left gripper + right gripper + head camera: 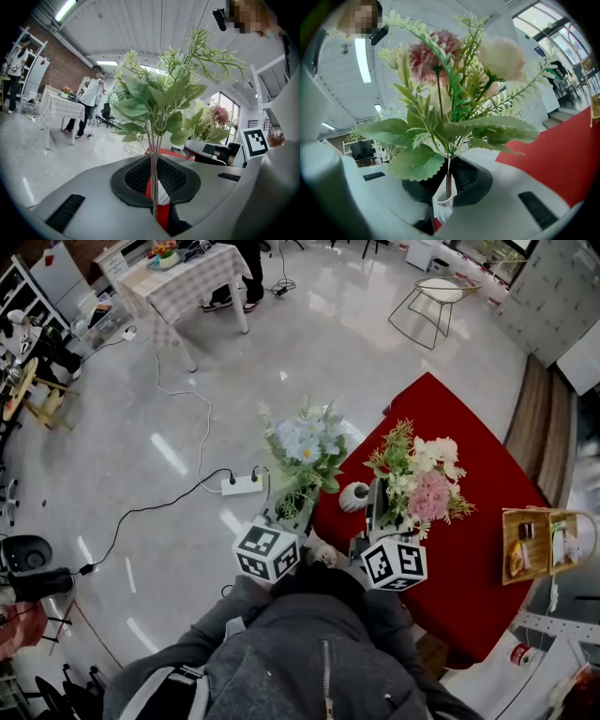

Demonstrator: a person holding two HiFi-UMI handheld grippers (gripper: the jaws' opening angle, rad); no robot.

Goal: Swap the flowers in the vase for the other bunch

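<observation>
Bright, even daylight; floor [169, 451] glare; fisheye-warped, dark-cornered edges.

a small white ribbed vase [354, 495] is sitting upright between two leafy bunches. the pale blue and white bunch [305, 448] is standing upright at its left. the pink and cream bunch [420, 479] is standing upright at its right, its stems coming down close by the vase's mouth.

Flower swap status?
Done: nothing swapped yet. In hand: left gripper shut on blue bunch, right gripper shut on pink bunch, whose stems seem to sit in the vase. To do: lift pink out, put blue in, set pink down.
</observation>
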